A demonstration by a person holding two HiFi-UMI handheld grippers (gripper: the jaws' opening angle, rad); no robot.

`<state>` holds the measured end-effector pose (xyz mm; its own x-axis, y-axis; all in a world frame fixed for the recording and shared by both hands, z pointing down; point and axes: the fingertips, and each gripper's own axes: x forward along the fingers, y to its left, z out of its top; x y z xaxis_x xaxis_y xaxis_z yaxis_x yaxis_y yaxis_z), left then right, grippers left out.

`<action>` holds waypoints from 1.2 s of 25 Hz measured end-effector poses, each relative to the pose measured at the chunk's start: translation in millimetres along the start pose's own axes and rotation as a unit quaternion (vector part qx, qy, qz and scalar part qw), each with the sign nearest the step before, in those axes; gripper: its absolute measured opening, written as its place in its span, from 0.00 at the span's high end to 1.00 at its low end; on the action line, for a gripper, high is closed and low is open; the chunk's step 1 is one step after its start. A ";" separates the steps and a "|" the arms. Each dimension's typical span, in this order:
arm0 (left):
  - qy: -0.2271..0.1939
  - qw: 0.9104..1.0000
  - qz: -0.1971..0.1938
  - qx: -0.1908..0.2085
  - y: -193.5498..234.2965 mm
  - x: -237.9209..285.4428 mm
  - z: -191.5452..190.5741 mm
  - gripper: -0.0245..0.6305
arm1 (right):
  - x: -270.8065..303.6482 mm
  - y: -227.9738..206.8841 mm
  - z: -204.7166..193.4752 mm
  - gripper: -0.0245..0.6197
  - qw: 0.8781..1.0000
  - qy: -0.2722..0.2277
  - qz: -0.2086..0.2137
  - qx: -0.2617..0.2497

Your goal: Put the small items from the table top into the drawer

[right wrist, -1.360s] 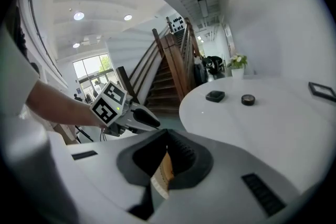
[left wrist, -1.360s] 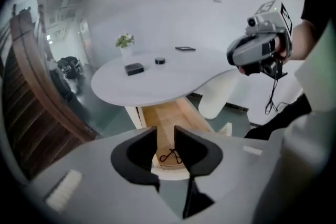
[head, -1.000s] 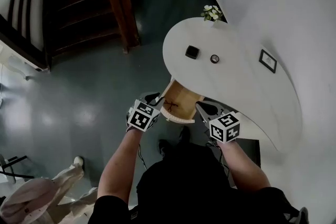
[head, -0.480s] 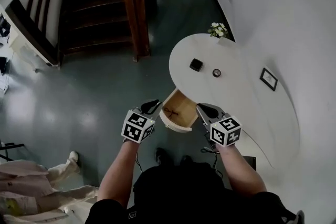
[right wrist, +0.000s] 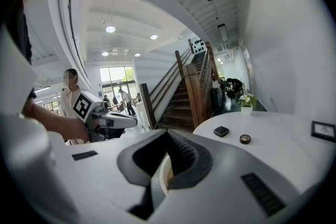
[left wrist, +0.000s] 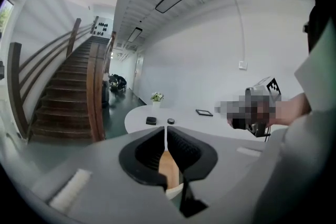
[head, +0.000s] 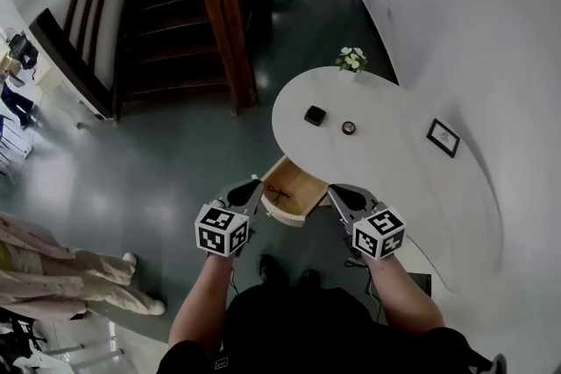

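Both grippers hover over the open drawer, small items on the table

A white curved table (head: 394, 179) fills the right of the frame against a white wall. A dark glossy floor (head: 175, 162) and a dark wooden staircase (head: 166, 22) lie upper left. The black square item (head: 316, 115) and the small round item (head: 349, 128) sit mid-table, with flowers (head: 351, 59) above and a picture frame (head: 443, 137) to the right. The wood-lined drawer (head: 294, 188) stands open at lower centre. The left gripper (left wrist: 166, 131) is closing, down to a thin slit with nothing in it. The right gripper (right wrist: 167, 134) has its jaws together, empty.
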<state>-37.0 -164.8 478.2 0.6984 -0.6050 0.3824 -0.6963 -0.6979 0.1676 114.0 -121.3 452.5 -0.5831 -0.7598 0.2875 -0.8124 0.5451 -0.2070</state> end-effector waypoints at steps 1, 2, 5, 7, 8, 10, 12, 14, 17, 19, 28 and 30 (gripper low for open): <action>-0.004 1.000 0.005 -0.003 -6.5 -3.9 1.9 0.93 | -6.2 0.2 0.5 0.95 1.000 -0.004 0.004 -0.002; -0.008 1.000 0.010 -0.005 -12.4 -7.6 3.5 0.93 | -11.8 -0.1 0.8 0.95 1.000 -0.007 0.007 -0.003; -0.022 0.999 0.029 -0.010 -23.6 -20.7 10.3 0.94 | -25.1 -0.5 3.7 0.95 1.000 -0.017 0.015 -0.004; -0.034 0.998 0.042 -0.018 -26.8 -31.7 15.5 0.94 | -31.7 0.6 8.5 0.95 0.999 -0.025 0.019 -0.005; -0.040 0.998 0.048 -0.021 -27.6 -37.1 18.0 0.94 | -34.1 1.1 12.0 0.95 0.999 -0.030 0.020 -0.007; -0.051 0.997 0.057 -0.022 -27.7 -47.8 22.6 0.94 | -37.2 3.4 21.0 0.95 0.999 -0.040 0.022 -0.013; -0.058 0.996 0.066 -0.019 -26.5 -57.7 27.2 0.94 | -39.6 7.9 30.6 0.95 0.998 -0.048 0.024 -0.023; -0.069 0.995 0.074 -0.013 -23.7 -65.1 33.9 0.94 | -40.9 12.3 41.0 0.95 0.998 -0.056 0.027 -0.034; -0.088 0.993 0.079 -0.006 -18.2 -74.3 48.1 0.94 | -39.5 17.5 57.4 0.95 0.996 -0.070 0.025 -0.044; -0.099 0.992 0.079 -0.001 -14.2 -80.4 58.5 0.94 | -37.1 21.5 68.9 0.95 0.995 -0.081 0.022 -0.047; -0.136 0.987 0.087 0.009 13.4 -95.2 96.4 0.94 | -22.5 39.4 95.7 0.95 0.993 -0.101 0.011 -0.063; -0.136 0.987 0.085 0.012 14.1 -93.6 96.3 0.94 | -19.4 40.8 94.5 0.95 0.993 -0.099 0.010 -0.062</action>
<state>-96.3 -155.0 357.2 0.5925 -0.7924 0.1450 -0.8056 -0.5842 0.0985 92.2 -117.7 350.1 -0.5977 -0.7963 0.0926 -0.8015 0.5912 -0.0901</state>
